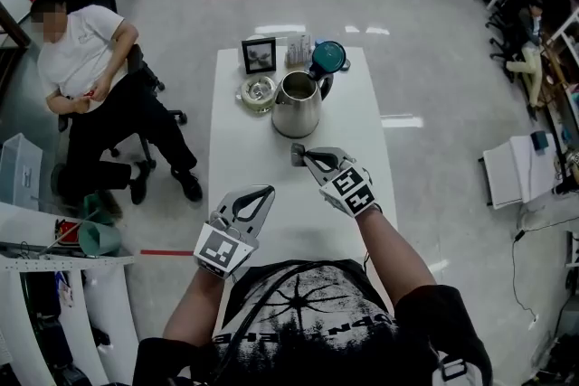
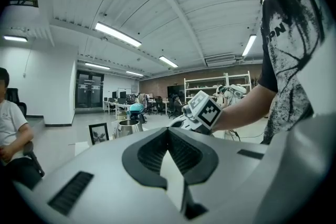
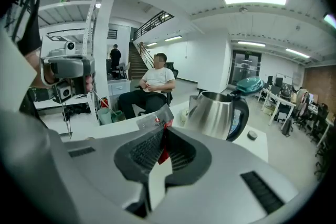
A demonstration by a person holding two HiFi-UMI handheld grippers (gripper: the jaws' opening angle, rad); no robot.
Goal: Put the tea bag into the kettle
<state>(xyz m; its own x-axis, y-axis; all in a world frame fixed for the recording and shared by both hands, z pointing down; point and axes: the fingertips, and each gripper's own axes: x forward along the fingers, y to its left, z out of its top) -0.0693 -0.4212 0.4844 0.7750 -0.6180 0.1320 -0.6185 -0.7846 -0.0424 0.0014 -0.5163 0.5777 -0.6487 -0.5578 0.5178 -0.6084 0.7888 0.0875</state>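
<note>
Grey office floor surrounds my white bench, where the steel kettle stands with its teal lid flipped open. My right claw is pinched on the tea bag, held above the bench just short of the kettle's near side. My left claw hangs nearer me, jaws together with nothing between them.

The kettle is showing silver steel with a teal lid against the white table. The tea bag is showing silver and red (print unreadable), while the grey left gripper and right gripper are wearing black-and-white square markers.
</note>
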